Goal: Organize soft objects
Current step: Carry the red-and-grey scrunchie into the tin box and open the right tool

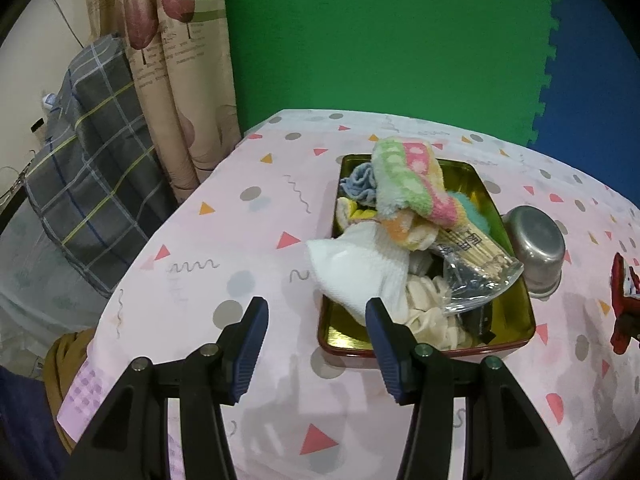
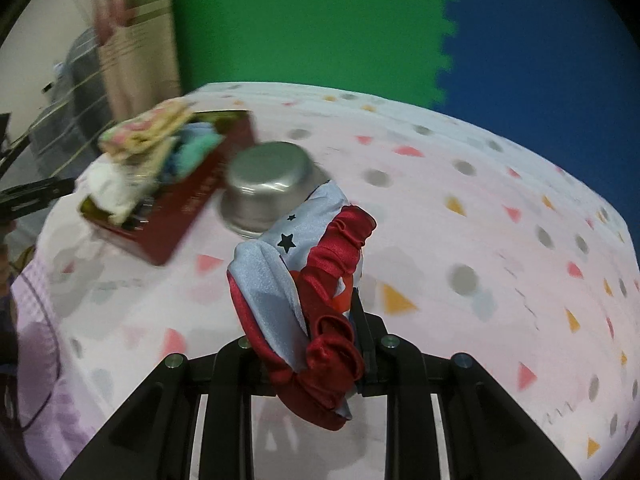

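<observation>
While clamping a red scrunchie [image 2: 320, 312], right tool [image 2: 316, 344] hovers.

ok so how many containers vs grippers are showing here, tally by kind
tin boxes: 1, the red-sided tin full of cloths
metal bowls: 1, the upside-down bowl beside the tin
grippers: 2, left gripper open and empty, right gripper shut on the red and pale blue scrunchie
total: 4

The right gripper [image 2: 316, 344] is closed on a red and pale blue scrunchie [image 2: 308, 300] above the tablecloth [image 2: 480, 240]. At about 11 o'clock from it stands an upturned metal bowl [image 2: 268, 184], and at 10 o'clock a red tin [image 2: 176, 208] full of soft things.
</observation>
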Tool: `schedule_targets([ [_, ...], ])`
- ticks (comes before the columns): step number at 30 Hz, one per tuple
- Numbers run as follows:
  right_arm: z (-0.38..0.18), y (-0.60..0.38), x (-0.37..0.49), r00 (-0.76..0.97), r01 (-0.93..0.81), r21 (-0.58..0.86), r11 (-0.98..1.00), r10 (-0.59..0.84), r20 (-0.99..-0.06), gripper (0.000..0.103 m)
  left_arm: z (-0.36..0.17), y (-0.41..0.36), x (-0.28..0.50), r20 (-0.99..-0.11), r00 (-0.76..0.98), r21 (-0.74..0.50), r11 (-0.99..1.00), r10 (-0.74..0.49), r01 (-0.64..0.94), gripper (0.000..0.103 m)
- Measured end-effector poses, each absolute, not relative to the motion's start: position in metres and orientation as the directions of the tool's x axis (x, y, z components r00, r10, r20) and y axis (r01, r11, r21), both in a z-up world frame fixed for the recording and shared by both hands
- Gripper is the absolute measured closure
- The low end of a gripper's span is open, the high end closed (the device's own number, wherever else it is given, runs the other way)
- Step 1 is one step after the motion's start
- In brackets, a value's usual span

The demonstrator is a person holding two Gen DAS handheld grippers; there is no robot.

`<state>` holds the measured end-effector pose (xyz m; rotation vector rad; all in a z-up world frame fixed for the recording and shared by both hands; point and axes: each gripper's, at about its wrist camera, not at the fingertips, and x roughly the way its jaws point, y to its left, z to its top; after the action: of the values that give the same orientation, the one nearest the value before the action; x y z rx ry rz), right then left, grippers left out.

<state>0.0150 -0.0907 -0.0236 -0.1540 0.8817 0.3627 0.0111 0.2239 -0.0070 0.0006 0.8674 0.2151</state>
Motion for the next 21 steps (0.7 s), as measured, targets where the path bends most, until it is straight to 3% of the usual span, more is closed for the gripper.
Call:
schedule_targets([
  [14,0.001,0.034,0.037,0.503,-0.565,0.103,0.819,0.441,-0.744,0.081,-0.005,0.247,0.007,-0.756,0.623,0.052,0.968,0.2,-0.247,0.051],
  [21,-0.007,0.077,0.062,0.489,-0.568,0.113,0.816,0.444,-0.751,0.081,-0.004,0.252,0.006,-0.756,0.625,0.033,0.965,0.194,-0.259,0.051],
])
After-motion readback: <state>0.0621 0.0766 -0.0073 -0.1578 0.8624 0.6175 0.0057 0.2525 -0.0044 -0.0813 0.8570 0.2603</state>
